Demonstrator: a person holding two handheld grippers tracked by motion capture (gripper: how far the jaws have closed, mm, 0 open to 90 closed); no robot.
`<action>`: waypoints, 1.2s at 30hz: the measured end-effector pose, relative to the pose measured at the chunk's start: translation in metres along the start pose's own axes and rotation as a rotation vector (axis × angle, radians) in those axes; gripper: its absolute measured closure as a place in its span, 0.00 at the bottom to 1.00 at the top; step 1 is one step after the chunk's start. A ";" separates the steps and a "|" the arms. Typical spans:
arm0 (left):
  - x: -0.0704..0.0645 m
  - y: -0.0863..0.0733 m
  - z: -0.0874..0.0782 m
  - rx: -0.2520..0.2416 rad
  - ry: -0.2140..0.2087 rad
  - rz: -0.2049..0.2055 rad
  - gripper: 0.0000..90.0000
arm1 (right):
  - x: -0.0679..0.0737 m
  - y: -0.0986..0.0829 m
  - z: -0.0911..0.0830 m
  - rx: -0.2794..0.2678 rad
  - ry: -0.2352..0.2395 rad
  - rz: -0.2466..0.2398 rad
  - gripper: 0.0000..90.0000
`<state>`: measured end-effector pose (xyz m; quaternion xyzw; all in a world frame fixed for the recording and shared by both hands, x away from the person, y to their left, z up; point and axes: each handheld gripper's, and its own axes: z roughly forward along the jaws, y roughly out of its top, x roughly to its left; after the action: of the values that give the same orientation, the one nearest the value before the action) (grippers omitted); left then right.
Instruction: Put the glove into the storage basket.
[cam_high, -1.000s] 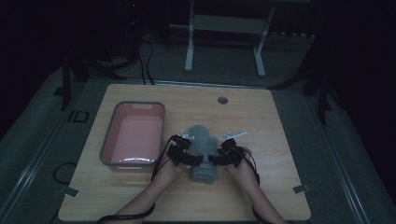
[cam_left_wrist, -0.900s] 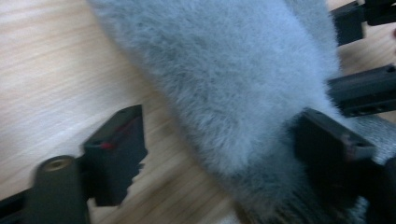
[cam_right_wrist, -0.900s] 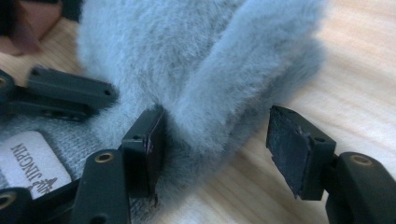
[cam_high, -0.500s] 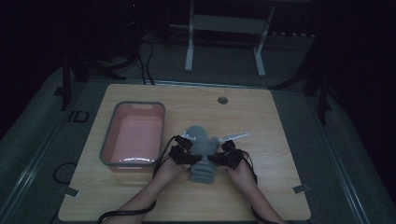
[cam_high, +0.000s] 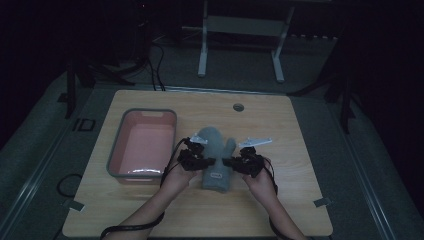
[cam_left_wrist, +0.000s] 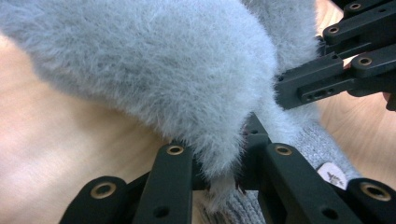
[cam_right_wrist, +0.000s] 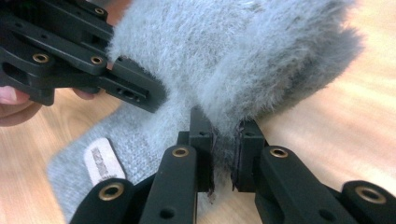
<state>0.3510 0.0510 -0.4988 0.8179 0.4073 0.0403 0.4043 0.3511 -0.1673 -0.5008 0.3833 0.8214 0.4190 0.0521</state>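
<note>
We are looking at a grey fuzzy mitten (cam_high: 216, 159) that is lying on the wooden table (cam_high: 295, 200), just to the right of the pink tray (cam_high: 144, 145). Its knitted cuff (cam_right_wrist: 140, 140) with a small label (cam_right_wrist: 100, 161) is pointing toward the person, and the thumb is sticking out on the right side. We are seeing the left gripper (cam_left_wrist: 224, 161) pinching the fluffy edge of the mitten on its left side: the fur is sitting between the two narrow jaws and is hanging down over them. The right gripper (cam_right_wrist: 223, 149) is doing the same on the opposite edge, with its jaws nearly closed on a fold of fur. Both grippers are facing each other across the mitten, near the cuff end. The person's hands (cam_high: 176, 175) are coming in from the bottom edge of the table.
</note>
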 end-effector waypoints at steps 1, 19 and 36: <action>-0.001 0.003 -0.003 -0.003 0.003 0.004 0.88 | 0.001 0.003 -0.002 -0.002 -0.002 -0.006 0.91; 0.018 0.049 -0.092 -0.080 0.097 0.078 0.88 | 0.042 0.086 -0.017 -0.114 0.001 -0.137 0.91; 0.073 0.037 -0.173 -0.095 0.237 0.002 0.88 | 0.107 0.160 0.037 -0.125 0.072 -0.209 0.91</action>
<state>0.3549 0.1983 -0.3771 0.7877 0.4492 0.1563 0.3916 0.3850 -0.0146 -0.3824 0.2763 0.8307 0.4749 0.0900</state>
